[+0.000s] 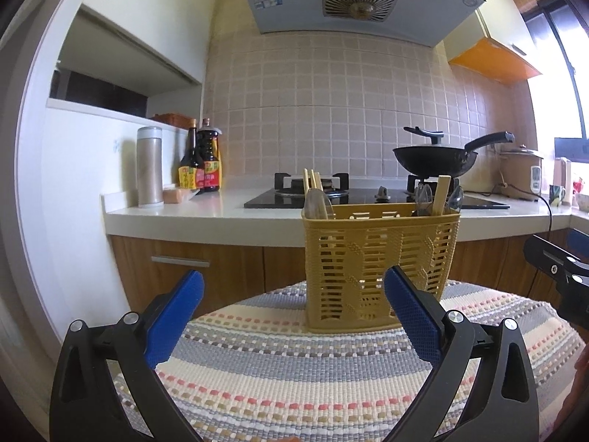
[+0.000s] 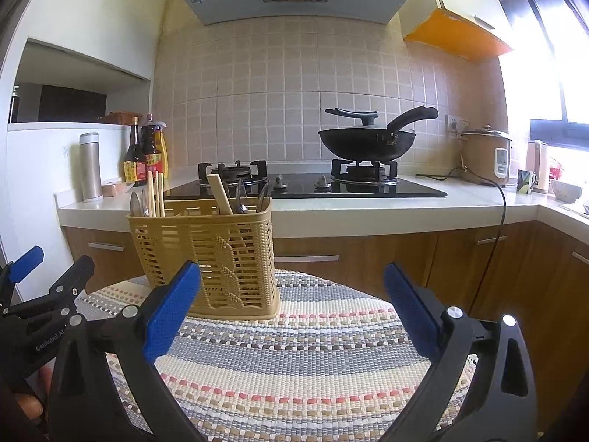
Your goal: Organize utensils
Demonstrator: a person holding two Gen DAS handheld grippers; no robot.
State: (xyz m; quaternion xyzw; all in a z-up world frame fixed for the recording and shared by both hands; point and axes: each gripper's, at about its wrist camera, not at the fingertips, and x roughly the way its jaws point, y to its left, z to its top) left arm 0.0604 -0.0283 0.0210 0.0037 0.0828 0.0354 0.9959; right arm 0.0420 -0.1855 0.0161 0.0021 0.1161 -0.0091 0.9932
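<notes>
Both grippers hover with fingers wide apart before a utensil basket on a striped mat.

The tan perforated plastic basket (image 1: 381, 265) stands upright on the woven mat with grey, cream and pink stripes (image 1: 294, 368), near its far edge. In the basket's left end stand light wooden chopsticks (image 1: 313, 180) and a clear plastic spoon (image 1: 317, 202); in its right end stand a flat wooden spatula (image 1: 441, 193) and more clear spoons (image 1: 423, 195). The left gripper (image 1: 294, 302) has its blue-padded fingers spread wide and holds nothing; its right pad overlaps the basket's lower front in the left wrist view. The right gripper (image 2: 292, 298) is also spread wide and empty, with the basket just beyond its left pad. Behind, a black wok (image 2: 364, 141) sits on the gas stove (image 2: 305, 184).
</notes>
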